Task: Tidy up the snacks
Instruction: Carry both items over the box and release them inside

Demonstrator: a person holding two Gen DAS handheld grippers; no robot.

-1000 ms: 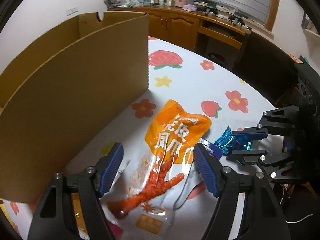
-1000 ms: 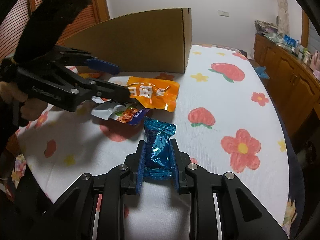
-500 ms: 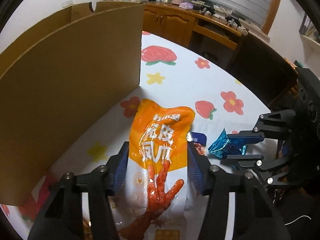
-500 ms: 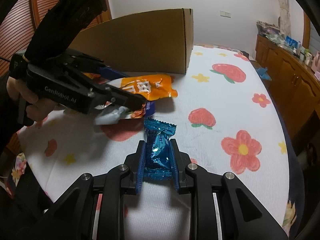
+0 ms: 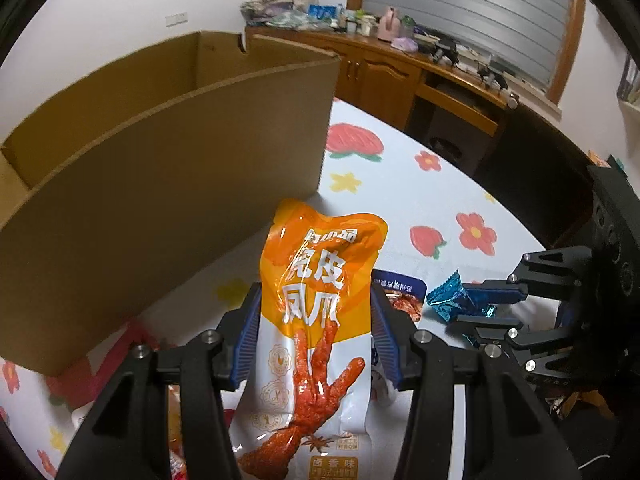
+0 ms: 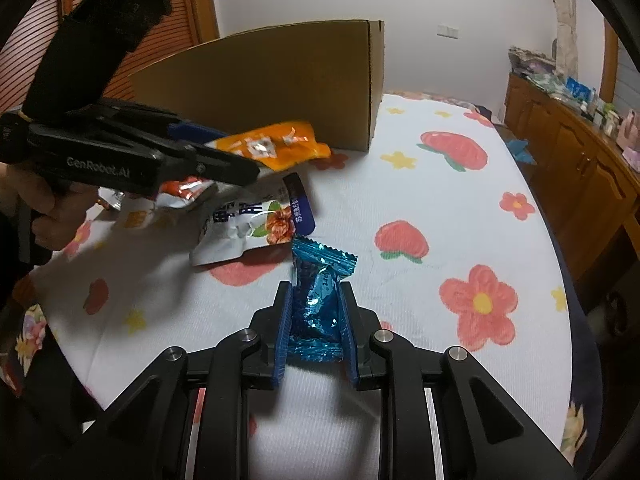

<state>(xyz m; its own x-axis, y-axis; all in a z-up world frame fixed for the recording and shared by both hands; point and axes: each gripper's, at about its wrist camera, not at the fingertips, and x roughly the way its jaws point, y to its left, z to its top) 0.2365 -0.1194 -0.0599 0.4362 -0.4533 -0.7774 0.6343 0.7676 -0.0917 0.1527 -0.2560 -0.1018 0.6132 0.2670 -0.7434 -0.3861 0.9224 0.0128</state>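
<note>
1. Since the earlier frame, the left gripper (image 5: pixel 316 336) has closed in from either side of the orange chicken-feet pouch (image 5: pixel 316 320) and has lifted it off the cloth; the right gripper (image 6: pixel 316 332) has been keeping still on its candy.

2. Left wrist view: the pouch is filling the lower centre of the frame, orange at the top with white lettering, white lower down with a red chicken foot printed on it. Its top edge is curling forward. Both blue pads are pressing on its sides, the jaws standing partly open around its width.

3. Same view: the cardboard box (image 5: pixel 160 184) is taking up the left half, its open top showing at the upper left, its near wall standing just beside the pouch. To the right, the flowered tablecloth (image 5: pixel 400 184) is lying bare up to the dark table edge. A white-and-navy snack pack (image 5: pixel 400 292) is peeking out behind the right finger.

4. Right wrist view: the right gripper is pinching a shiny blue candy wrapper (image 6: pixel 320 292) at lower centre, jaws narrow, crimped end pointing up.

5. Same view: the left gripper (image 6: pixel 244 160) is reaching in from the left, held by a hand (image 6: pixel 48 216), with the orange pouch (image 6: pixel 276 148) raised in front of the box (image 6: pixel 280 88). The snack pack (image 6: pixel 256 224) is lying just beyond the candy. Open cloth is stretching to the right.
</note>
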